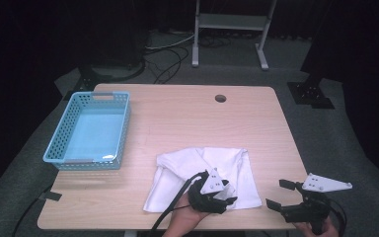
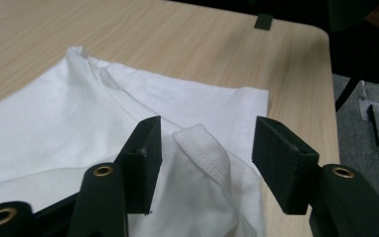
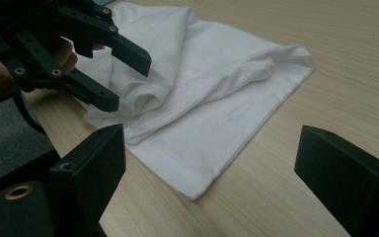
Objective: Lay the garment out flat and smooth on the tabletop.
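A white cloth (image 1: 205,177) lies rumpled on the near middle of the wooden surface (image 1: 177,113), well apart from the blue basket (image 1: 90,129) at the far left. The left claw (image 2: 205,158) is released, its jaws spread on either side of a raised hemmed fold of the cloth. The right claw (image 3: 207,168) is also released, low over bare surface just beside the cloth's near right corner.

One white cloth (image 1: 202,177); one blue basket (image 1: 91,131); one table (image 1: 177,118); two grippers.
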